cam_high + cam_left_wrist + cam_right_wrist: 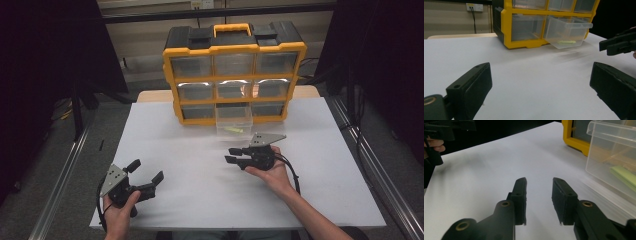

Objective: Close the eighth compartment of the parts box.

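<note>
The clear plastic drawer (234,122) juts out of the bottom row of the yellow nine-drawer organiser (234,75), one flat green strip (624,177) inside it. Just before it, the right tool (234,154) hovers with jaws narrowly parted, empty, pointing left. The left tool (145,174) gapes wide, empty, near the white counter (200,200) edge, hand gripping from below.

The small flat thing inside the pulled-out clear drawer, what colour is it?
Light yellow-green. The flat piece in the clear drawer shows best in the right gripper view.
</note>
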